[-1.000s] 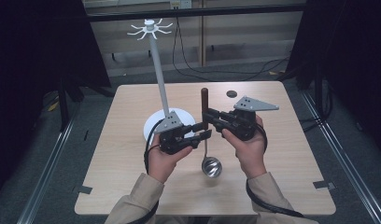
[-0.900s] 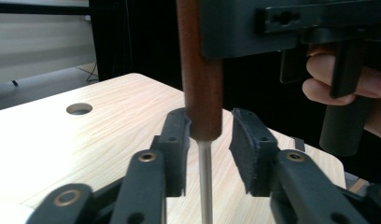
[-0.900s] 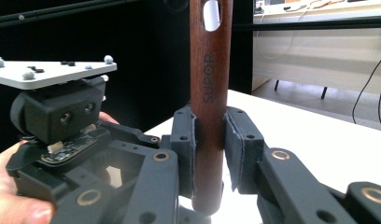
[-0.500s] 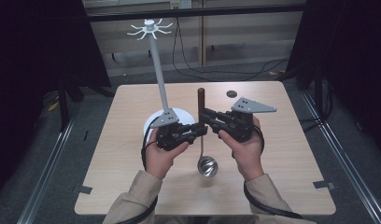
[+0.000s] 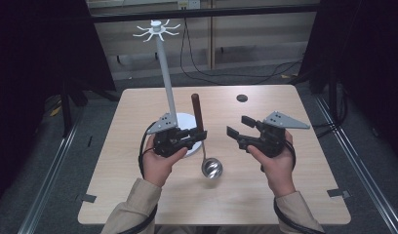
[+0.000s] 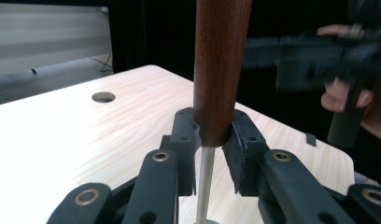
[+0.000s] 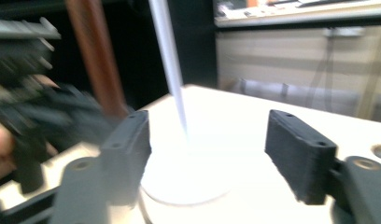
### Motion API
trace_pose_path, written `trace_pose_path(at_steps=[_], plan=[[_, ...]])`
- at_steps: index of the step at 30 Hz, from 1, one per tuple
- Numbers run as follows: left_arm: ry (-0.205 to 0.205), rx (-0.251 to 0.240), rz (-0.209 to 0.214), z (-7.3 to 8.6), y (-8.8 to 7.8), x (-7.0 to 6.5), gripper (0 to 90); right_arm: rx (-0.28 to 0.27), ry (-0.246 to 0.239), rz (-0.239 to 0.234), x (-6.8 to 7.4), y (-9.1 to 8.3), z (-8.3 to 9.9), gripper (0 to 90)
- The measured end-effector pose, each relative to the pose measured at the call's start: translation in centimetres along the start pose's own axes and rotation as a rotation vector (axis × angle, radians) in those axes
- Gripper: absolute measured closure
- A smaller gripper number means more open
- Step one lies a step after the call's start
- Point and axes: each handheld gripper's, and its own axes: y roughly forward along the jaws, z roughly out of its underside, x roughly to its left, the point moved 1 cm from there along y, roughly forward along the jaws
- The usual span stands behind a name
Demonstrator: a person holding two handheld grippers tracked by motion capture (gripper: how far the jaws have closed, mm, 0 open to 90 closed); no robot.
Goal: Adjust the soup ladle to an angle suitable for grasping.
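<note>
1. Since 0.5 s ago, in the high view, my right gripper [image 5: 237, 132] has let go and pulled away to the right; its jaws now stand wide apart with nothing between them. My left gripper [image 5: 199, 136] keeps its grip on the ladle [image 5: 203, 138] near the middle of the table [image 5: 138, 180]. The ladle has a dark brown wooden handle, a thin metal stem and a shiny round bowl. Its long axis runs nearly upright, handle up and away from me, bowl down toward me, close to the tabletop; I cannot tell whether it touches. Just behind it stands the white hook stand [image 5: 163, 68], its round base beside my left hand.

2. In the left gripper view, my 2 jaws are closed narrow on the lower end of the wooden handle [image 6: 221, 70], right where the metal stem [image 6: 205, 182] comes out. The handle rises straight up. My right gripper [image 6: 314, 60] shows blurred at the right.

3. In the right gripper view, my jaws are spread wide. Between them I see the stand's white pole [image 7: 170, 60] and base; the brown handle [image 7: 97, 60] is at the left, tilted slightly.
</note>
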Motion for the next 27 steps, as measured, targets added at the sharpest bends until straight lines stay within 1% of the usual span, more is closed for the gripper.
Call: trace_pose_path(at_steps=[1,2,3,4,5,9,10,13,15,16,17,18,20,21,22,23,25,27], plan=[[-0.003,-0.002,-0.008,-0.1,-0.1,0.0,74.3,0.016,-0.006,0.024,-0.4,-0.3,0.7,25.3],[0.006,-0.003,-0.017,-0.2,-0.2,0.1,74.3,0.025,-0.004,0.036,-0.6,-0.4,1.1,23.2],[0.006,-0.010,-0.022,-0.3,-0.4,0.0,74.3,0.037,0.000,0.048,-0.9,-0.6,1.6,20.7],[0.016,-0.013,-0.025,-0.5,-0.5,0.1,74.3,0.047,0.004,0.058,-1.2,-0.8,2.2,19.3],[0.018,-0.019,-0.024,-0.6,-0.6,0.1,74.3,0.055,0.003,0.072,-1.5,-1.0,2.8,17.2],[0.020,-0.041,-0.041,-1.1,-1.1,0.2,74.3,0.097,0.002,0.102,-2.1,-1.6,4.6,11.4],[0.026,-0.053,-0.036,-1.2,-1.1,0.3,74.3,0.112,-0.003,0.111,-2.2,-1.6,5.1,10.4],[0.024,-0.072,-0.049,-1.6,-1.4,0.4,74.3,0.172,-0.035,0.151,-2.7,-1.9,6.5,8.8],[0.031,-0.080,-0.051,-1.9,-1.6,0.6,74.3,0.196,-0.038,0.163,-3.0,-2.0,7.4,7.3],[0.026,-0.089,-0.055,-2.1,-1.6,0.6,74.3,0.209,-0.044,0.166,-3.1,-2.0,7.7,6.1],[0.029,-0.094,-0.055,-2.2,-1.7,0.6,74.4,0.222,-0.034,0.174,-3.2,-2.1,8.0,4.9],[0.031,-0.091,-0.061,-2.4,-1.7,0.7,74.3,0.228,-0.036,0.172,-3.3,-2.2,8.4,4.4],[0.033,-0.097,-0.057,-2.7,-1.8,0.9,74.4,0.258,-0.047,0.178,-3.5,-2.3,9.1,2.1],[0.039,-0.096,-0.057,-2.8,-1.8,1.0,74.3,0.271,-0.045,0.178,-3.5,-2.4,9.3,2.0],[0.038,-0.100,-0.062,-3.0,-1.8,1.1,74.3,0.284,-0.052,0.179,-3.6,-2.4,9.5,2.0],[0.032,-0.102,-0.061,-3.2,-1.8,1.1,74.3,0.293,-0.068,0.178,-3.7,-2.4,9.5,1.8],[0.031,-0.105,-0.060,-3.5,-1.8,1.3,74.3,0.306,-0.081,0.174,-3.7,-2.5,9.7,1.1],[0.037,-0.102,-0.065,-3.8,-1.8,1.5,74.3,0.324,-0.092,0.174,-3.8,-2.4,10.0,1.2]])
